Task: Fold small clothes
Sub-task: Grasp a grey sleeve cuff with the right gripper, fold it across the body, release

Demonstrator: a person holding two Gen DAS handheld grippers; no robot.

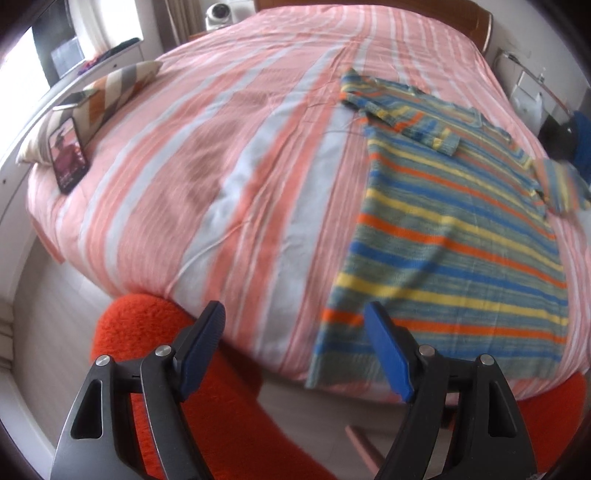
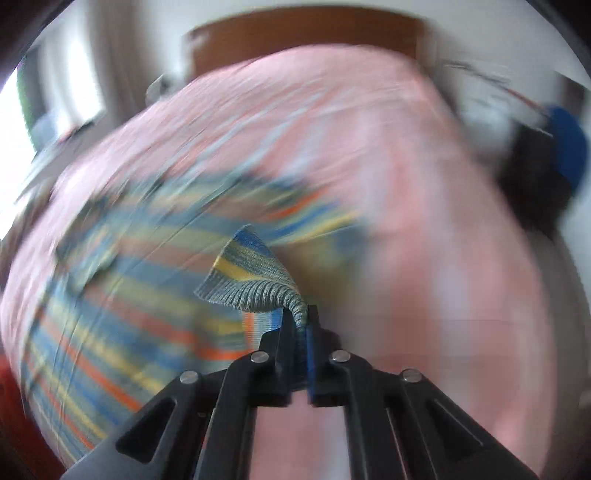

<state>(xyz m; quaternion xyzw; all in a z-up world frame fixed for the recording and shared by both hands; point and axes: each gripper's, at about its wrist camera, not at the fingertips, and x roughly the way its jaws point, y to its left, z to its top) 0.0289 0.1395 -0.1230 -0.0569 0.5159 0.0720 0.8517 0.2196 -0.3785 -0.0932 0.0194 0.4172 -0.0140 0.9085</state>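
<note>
A small striped knit sweater [image 1: 454, 236], in blue, yellow, orange and grey-green bands, lies flat on the right side of the bed. Its left sleeve [image 1: 402, 110] is folded across the chest. My left gripper [image 1: 295, 325] hovers open above the bed's near edge, beside the sweater's hem, with nothing between its fingers. In the right wrist view my right gripper [image 2: 301, 321] is shut on the ribbed cuff [image 2: 255, 280] of the sweater's right sleeve, lifted above the blurred body of the sweater [image 2: 122, 295].
The bed [image 1: 236, 177] has a pink and pale blue striped cover. A phone [image 1: 68, 155] leans on a striped pillow [image 1: 99, 99] at the left edge. Red fluffy fabric [image 1: 155, 332] shows under my left gripper. A wooden headboard [image 2: 306, 33] stands behind.
</note>
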